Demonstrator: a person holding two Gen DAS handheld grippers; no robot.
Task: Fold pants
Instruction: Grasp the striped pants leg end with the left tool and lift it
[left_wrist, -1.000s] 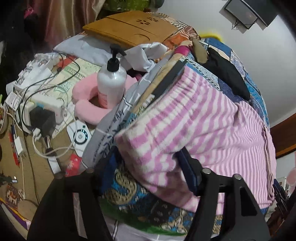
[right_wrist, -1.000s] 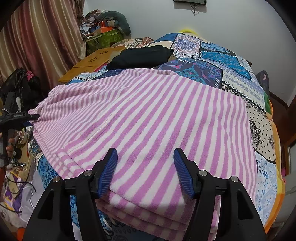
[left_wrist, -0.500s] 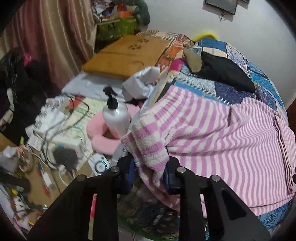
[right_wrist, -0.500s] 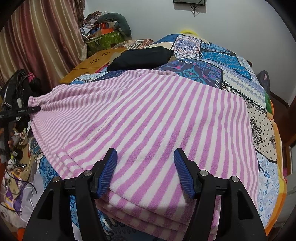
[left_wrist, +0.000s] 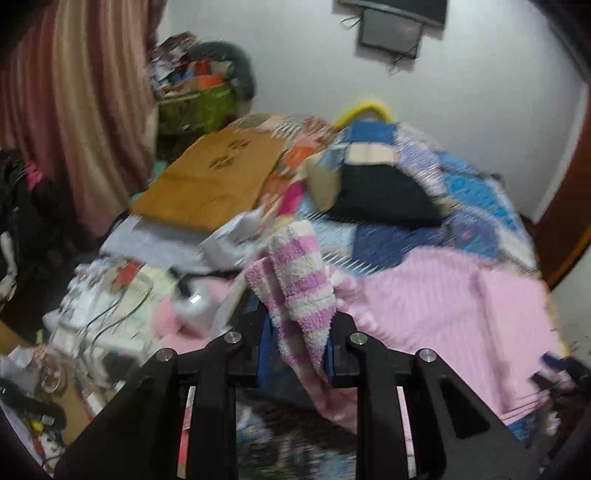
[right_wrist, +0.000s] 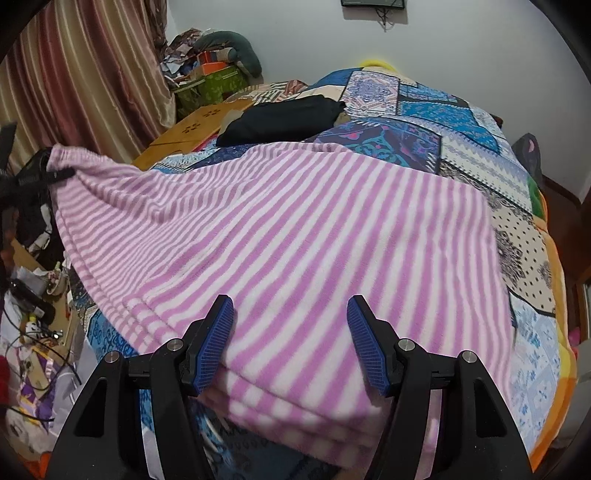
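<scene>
The pink-and-white striped pants lie folded over on the patchwork bed. In the left wrist view my left gripper pinches a bunched corner of the pants; its jaws are still closing on the cloth, and the corner is lifted off the bed. The right wrist view shows that same gripper at the far left, pulling the corner up and taut. My right gripper stands open over the near folded edge, its blue pads apart and not pressing the cloth.
A black garment lies on the bed behind the pants. A wooden board rests at the bed's left side. Cables, chargers and a pink cushion crowd the surface left of the bed. A curtain hangs at the left.
My left gripper closed on the pants corner and rose with it, drawing the left edge up and taut. The right gripper stayed where it was, open.
</scene>
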